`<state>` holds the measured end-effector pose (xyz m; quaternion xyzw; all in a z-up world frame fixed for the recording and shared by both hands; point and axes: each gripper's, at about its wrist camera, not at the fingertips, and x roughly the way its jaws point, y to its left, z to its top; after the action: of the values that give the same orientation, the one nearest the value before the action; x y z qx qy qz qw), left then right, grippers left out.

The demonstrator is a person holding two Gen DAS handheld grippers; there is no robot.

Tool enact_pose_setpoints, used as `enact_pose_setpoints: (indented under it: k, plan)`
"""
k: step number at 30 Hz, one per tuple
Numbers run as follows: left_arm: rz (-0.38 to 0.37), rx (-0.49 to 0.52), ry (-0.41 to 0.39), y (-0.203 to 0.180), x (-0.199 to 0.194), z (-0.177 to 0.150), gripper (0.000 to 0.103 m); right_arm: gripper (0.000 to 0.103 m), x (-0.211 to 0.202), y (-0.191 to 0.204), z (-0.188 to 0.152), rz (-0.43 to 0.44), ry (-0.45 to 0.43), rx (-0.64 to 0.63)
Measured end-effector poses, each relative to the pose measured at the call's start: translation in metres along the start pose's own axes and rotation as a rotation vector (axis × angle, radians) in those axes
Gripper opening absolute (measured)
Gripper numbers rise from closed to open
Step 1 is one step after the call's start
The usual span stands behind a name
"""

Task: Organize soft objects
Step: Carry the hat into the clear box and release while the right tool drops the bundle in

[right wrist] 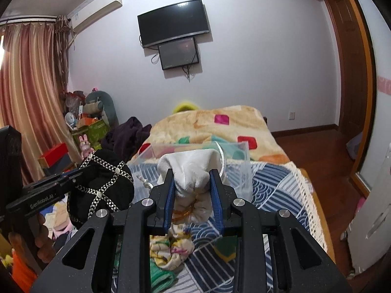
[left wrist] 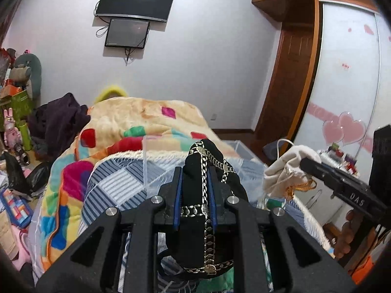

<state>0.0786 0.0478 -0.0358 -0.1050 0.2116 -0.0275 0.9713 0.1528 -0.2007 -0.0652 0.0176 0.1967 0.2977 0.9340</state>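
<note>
My left gripper (left wrist: 194,171) is shut on a black cloth pouch with gold chain trim (left wrist: 207,210), held above the bed; the pouch also shows at the left of the right wrist view (right wrist: 102,185). My right gripper (right wrist: 192,174) is shut on a white drawstring pouch (right wrist: 193,168), also held above the bed; the pouch shows at the right of the left wrist view (left wrist: 286,168). A clear plastic box (right wrist: 240,156) stands on the bed just beyond both pouches, and it shows in the left wrist view (left wrist: 151,161). More soft items, yellow-white (right wrist: 171,249) and green (right wrist: 158,278), lie on the bed below my right gripper.
The bed has a blue patterned cover (right wrist: 268,195) and a colourful blanket (left wrist: 136,122) further back. Dark clothing (left wrist: 61,119) lies at the blanket's left. Clutter and toys (left wrist: 14,131) fill the floor on the left. A wardrobe (left wrist: 347,73) stands on the right.
</note>
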Motion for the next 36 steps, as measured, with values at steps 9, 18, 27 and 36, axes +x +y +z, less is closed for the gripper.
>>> enact_pose_setpoints:
  k: [9,18,27,36]
  plan:
    - [0.003,-0.01,0.0,0.005,0.032,0.037,0.018,0.025,0.01,-0.003,0.022,-0.037,-0.045,-0.015]
    - [0.055,0.01,0.026,0.009,0.082,0.056,0.018,0.025,0.041,-0.009,0.029,-0.08,-0.015,-0.018]
    - [0.117,0.062,0.133,0.004,0.143,0.045,0.018,0.025,0.079,-0.013,0.025,-0.089,0.088,-0.009]
    - [0.11,0.09,0.287,-0.003,0.18,0.02,0.018,0.025,0.098,-0.02,0.01,-0.071,0.219,-0.02]
